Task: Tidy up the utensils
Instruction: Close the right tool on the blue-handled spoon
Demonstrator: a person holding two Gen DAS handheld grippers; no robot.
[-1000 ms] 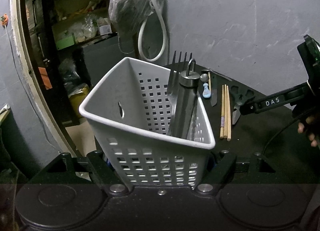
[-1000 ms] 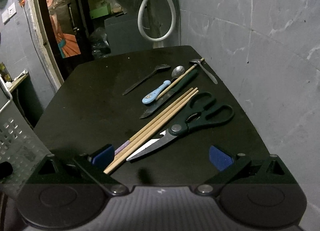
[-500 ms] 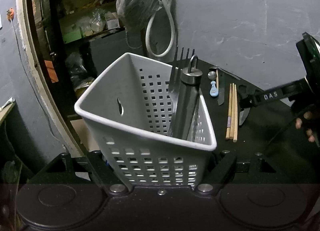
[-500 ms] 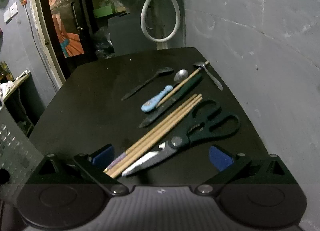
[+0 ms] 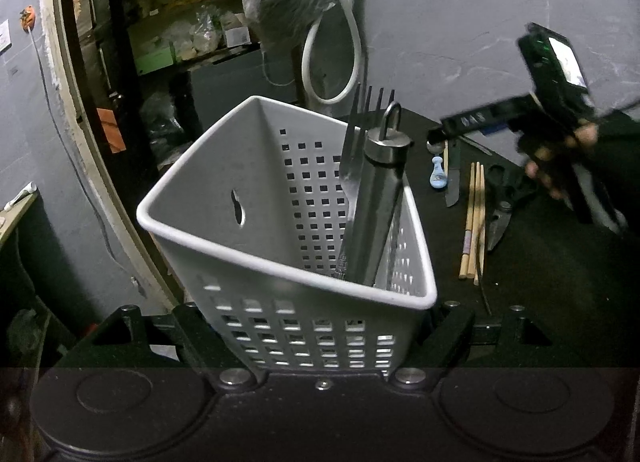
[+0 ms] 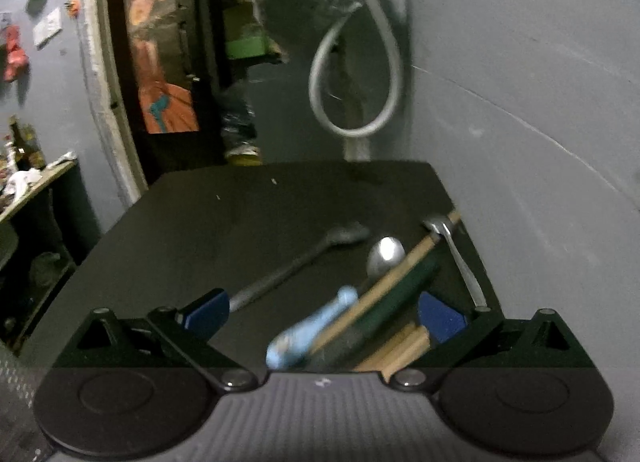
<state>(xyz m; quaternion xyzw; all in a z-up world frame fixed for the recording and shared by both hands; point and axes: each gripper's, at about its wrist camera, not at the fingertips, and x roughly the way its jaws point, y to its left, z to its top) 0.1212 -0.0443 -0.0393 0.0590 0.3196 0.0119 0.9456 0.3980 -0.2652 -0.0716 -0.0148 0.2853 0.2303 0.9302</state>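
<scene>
The left tool (image 5: 320, 326) gripped the white basket (image 5: 256, 262), its jaws easing apart; a fork (image 5: 352, 158) stood inside. The right tool (image 6: 324, 314) hung wide over the blue-handled spoon (image 6: 308, 334) on the surface (image 6: 248, 222), seemingly choosing; next, closing on one handle.

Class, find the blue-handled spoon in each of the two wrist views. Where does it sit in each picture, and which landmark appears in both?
Left wrist view: blue-handled spoon lies right of centre on the table, beyond the basket, left of the chopsticks.
Right wrist view: low centre, blurred, between the open fingers.
Shared landmark: the looped hose on the wall.
</scene>
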